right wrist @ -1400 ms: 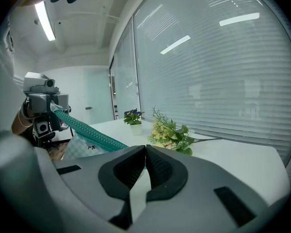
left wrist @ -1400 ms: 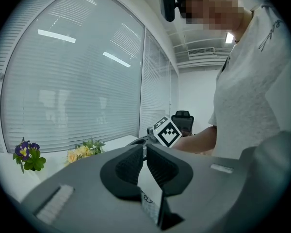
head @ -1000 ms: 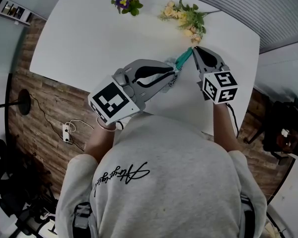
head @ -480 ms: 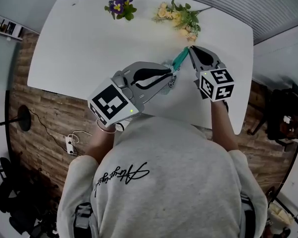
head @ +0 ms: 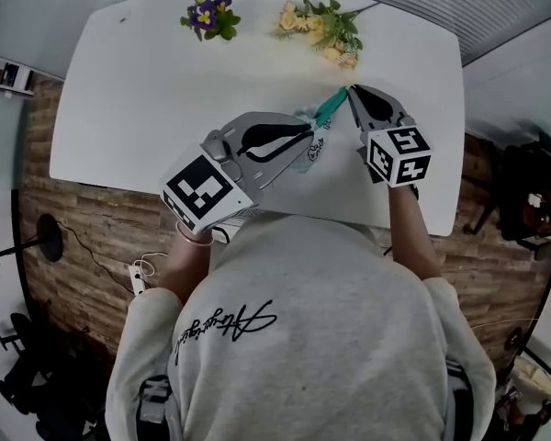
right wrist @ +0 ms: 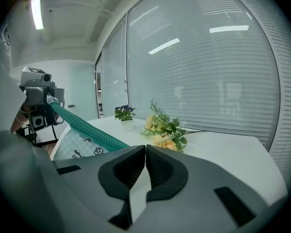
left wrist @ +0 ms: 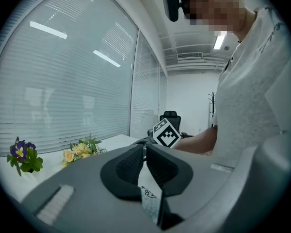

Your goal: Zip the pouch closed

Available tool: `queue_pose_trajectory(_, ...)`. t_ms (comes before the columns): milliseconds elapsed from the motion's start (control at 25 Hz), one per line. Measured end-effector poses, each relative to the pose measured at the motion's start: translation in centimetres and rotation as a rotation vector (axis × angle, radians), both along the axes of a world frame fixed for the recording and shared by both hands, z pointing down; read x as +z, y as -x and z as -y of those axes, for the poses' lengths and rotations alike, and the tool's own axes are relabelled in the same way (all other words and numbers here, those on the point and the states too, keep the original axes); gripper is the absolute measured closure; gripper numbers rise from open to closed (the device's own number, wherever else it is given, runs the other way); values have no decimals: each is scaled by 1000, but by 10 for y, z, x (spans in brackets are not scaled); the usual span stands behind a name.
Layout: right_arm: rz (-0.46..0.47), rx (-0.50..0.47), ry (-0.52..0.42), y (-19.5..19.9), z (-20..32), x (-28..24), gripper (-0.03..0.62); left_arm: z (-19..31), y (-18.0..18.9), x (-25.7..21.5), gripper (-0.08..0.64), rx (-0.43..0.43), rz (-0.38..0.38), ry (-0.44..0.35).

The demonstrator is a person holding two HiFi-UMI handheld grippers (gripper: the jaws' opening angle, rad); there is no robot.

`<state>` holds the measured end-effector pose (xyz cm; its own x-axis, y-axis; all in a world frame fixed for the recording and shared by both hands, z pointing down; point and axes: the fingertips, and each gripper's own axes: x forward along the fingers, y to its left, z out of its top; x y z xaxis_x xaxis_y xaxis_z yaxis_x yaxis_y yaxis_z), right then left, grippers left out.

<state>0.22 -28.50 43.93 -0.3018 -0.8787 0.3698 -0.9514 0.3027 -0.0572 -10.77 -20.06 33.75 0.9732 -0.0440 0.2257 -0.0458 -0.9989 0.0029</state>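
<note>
A pale printed pouch (head: 316,145) with a teal zipper (head: 331,108) hangs stretched between my two grippers, above the white table (head: 138,90). My left gripper (head: 314,132) is shut on the near end of the pouch. In the left gripper view a strip of printed fabric (left wrist: 150,198) is pinched between its jaws (left wrist: 145,147). My right gripper (head: 352,89) is shut at the far end of the zipper. In the right gripper view the teal zipper (right wrist: 82,125) runs from the left gripper (right wrist: 39,98) to the shut jaws (right wrist: 145,147). What those jaws pinch is hidden.
A small pot of purple flowers (head: 207,15) and a yellow bouquet (head: 321,30) lie along the table's far edge. The near table edge runs just under my hands, with a brick-pattern floor (head: 83,228) beyond it. An office chair (left wrist: 170,118) stands in the background.
Both grippers keep their hold on the pouch in about the same place. Only the head view has shifted a little, so the flowers sit higher in it.
</note>
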Motion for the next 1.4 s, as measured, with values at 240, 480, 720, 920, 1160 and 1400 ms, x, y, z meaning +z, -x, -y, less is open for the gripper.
queue_pose_trajectory(240,2,20,0,-1,-3,-3,583,7,6,-3,540,-15,-14,-5)
queue_pose_trajectory(480,6,42,2,-4,-9,-4,583,21,18,5,540,-58,-13,-5)
queue_pose_trajectory(720,15,80,13,-11,-17,1,584,30,19,12,540,-72,-16,0)
queue_pose_trajectory(920,10,105,29,-15,-25,7,584,43,24,32,538,-122,-5,25)
queue_pose_trajectory(1160,5,119,45,-20,-36,12,584,49,27,53,538,-143,23,58)
queue_pose_trajectory(1400,25,147,-48,-26,-49,-24,584,45,25,22,540,-107,-99,86)
